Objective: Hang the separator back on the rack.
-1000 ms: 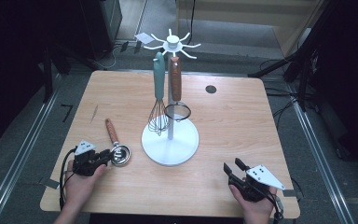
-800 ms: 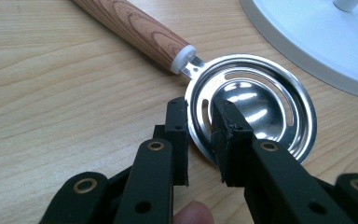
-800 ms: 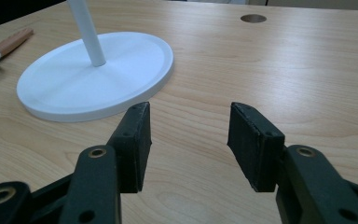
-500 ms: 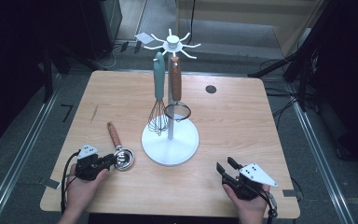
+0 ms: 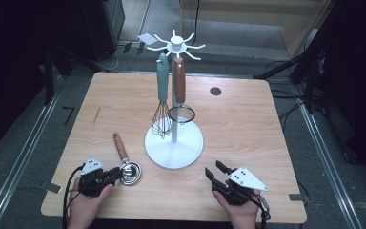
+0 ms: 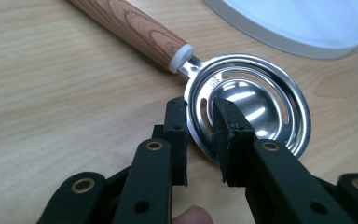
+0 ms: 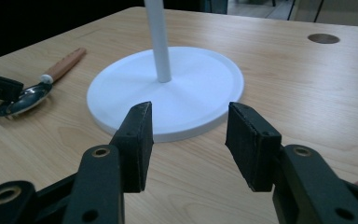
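Note:
A slotted metal scoop [image 5: 129, 171] with a wooden handle [image 5: 120, 146] lies on the table at the front left. My left gripper [image 5: 118, 175] is shut on the rim of its bowl [image 6: 261, 107], one jaw inside and one outside. A white hanging stand [image 5: 174, 149] rises mid-table; a teal-handled whisk [image 5: 162, 107] and a wood-handled strainer [image 5: 181, 112] hang from it. At the front right my right gripper [image 5: 213, 171] is open with nothing between its jaws, pointing at the stand's base [image 7: 168, 88]. The scoop [image 7: 22, 100] also lies left of that base.
A round dark hole [image 5: 215, 91] sits in the tabletop [image 5: 248, 133] at the back right. The table's front edge runs just behind both hands. Dark equipment and cables stand on the floor around the table.
The left gripper has pulled the scoop toward the front edge and slightly right. The right gripper has slid left along the front of the table, nearer the stand's base.

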Demonstrator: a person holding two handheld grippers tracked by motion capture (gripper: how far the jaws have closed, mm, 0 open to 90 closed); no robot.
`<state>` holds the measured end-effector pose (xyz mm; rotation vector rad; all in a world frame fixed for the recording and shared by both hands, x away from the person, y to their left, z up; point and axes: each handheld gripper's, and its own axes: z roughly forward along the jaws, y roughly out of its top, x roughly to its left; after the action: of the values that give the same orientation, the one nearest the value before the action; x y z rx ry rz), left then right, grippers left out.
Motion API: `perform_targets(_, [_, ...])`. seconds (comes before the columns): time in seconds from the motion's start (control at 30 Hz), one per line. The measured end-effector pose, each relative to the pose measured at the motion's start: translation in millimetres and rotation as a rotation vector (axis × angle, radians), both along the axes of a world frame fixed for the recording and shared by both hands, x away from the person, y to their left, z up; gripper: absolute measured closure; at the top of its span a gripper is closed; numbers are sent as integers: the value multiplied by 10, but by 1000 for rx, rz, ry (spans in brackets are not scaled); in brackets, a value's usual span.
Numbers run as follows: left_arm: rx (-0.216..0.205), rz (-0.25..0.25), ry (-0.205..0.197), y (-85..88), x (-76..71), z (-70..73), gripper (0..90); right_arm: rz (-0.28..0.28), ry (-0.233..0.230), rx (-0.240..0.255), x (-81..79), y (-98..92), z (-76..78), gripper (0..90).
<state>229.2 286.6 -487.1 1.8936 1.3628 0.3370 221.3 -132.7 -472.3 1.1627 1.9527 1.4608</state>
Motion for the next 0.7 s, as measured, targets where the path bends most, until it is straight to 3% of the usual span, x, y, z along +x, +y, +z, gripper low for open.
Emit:
perform_targets(0.37, [2, -13, 5, -169, -157, 1, 721, 69, -1, 15, -48, 293, 2, 532])
perform_targets(0.7, [-9, -58, 4, -322, -170, -9, 681, 119, 17, 26, -96, 459, -18, 537])
